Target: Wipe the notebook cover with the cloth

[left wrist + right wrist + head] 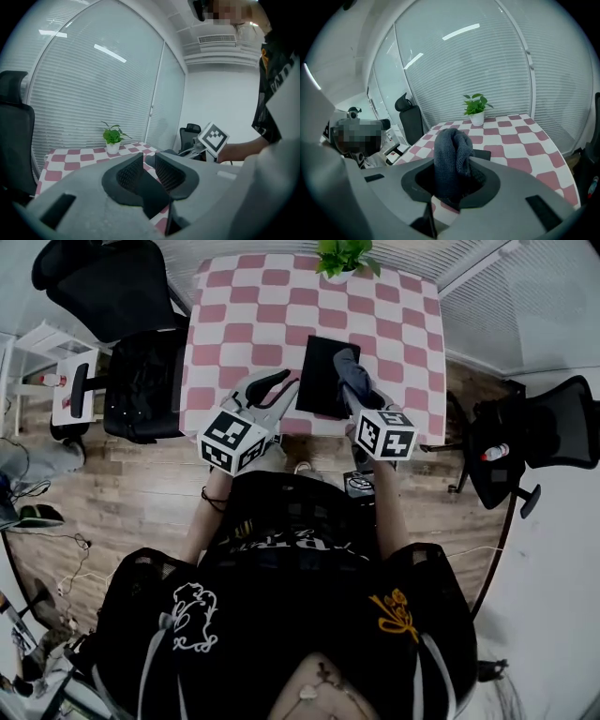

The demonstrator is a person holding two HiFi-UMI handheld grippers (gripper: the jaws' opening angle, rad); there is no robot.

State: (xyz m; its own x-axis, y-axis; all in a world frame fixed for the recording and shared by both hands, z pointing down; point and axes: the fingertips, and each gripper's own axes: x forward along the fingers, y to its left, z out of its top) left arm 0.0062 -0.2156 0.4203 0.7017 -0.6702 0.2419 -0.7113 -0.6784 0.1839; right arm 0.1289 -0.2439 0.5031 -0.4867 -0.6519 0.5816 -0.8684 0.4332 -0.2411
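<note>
A black notebook [319, 371] lies closed near the front edge of the pink-and-white checked table [253, 306]. My right gripper [354, 390] hangs over the notebook's right side, shut on a bunched grey-blue cloth [347, 367]. In the right gripper view the cloth [449, 157] stands up between the jaws and hides most of the notebook [483, 153] behind it. My left gripper [274, 388] is just left of the notebook at the table's front edge. It is open, with nothing between its ribbed pads [129, 174].
A small potted plant [342, 257] stands at the table's far edge. A black office chair [141, 343] is at the left of the table and another [553, 427] at the right. Window blinds [487, 61] close off the far side.
</note>
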